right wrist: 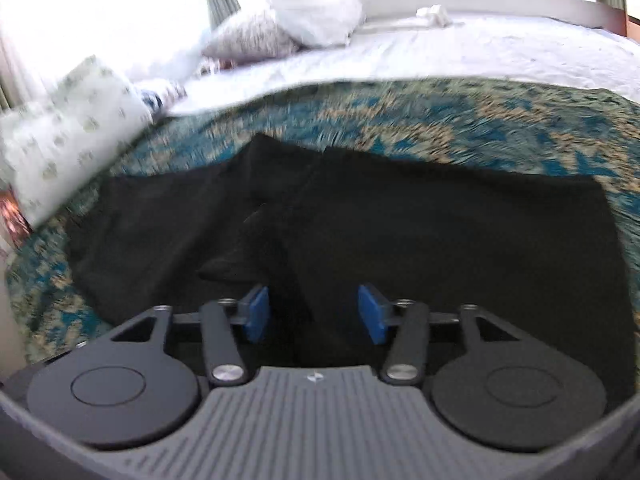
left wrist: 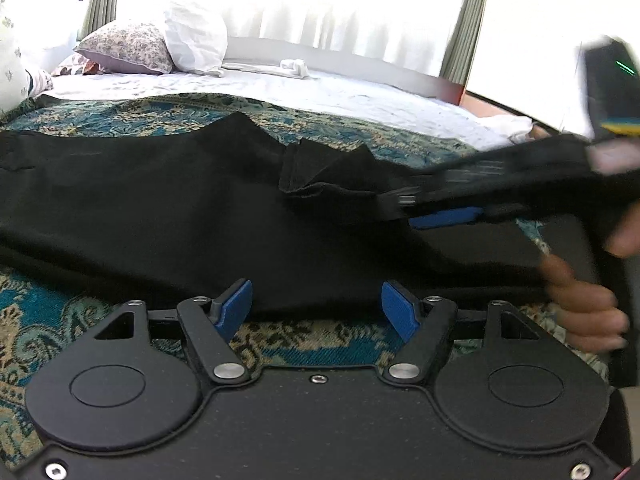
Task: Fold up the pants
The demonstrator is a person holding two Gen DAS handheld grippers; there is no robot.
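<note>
Black pants (left wrist: 160, 208) lie spread across the patterned bedspread, with a bunched fold (left wrist: 320, 168) near their middle. My left gripper (left wrist: 318, 308) stands open at the pants' near edge, its blue pads apart and pressing on nothing. My right gripper (right wrist: 314, 314) is open too and hovers over the pants (right wrist: 440, 240), which fill the lower half of that view. In the left wrist view the right gripper (left wrist: 408, 210) comes in blurred from the right above the cloth, held by a hand (left wrist: 584, 308).
A teal and beige bedspread (left wrist: 320, 340) covers the near part of the bed, with white sheet (left wrist: 320, 88) beyond. Pillows (left wrist: 128, 46) are stacked at the far left, and a floral pillow (right wrist: 72, 128) lies at the left. A folded white cloth (left wrist: 294, 66) lies by the window.
</note>
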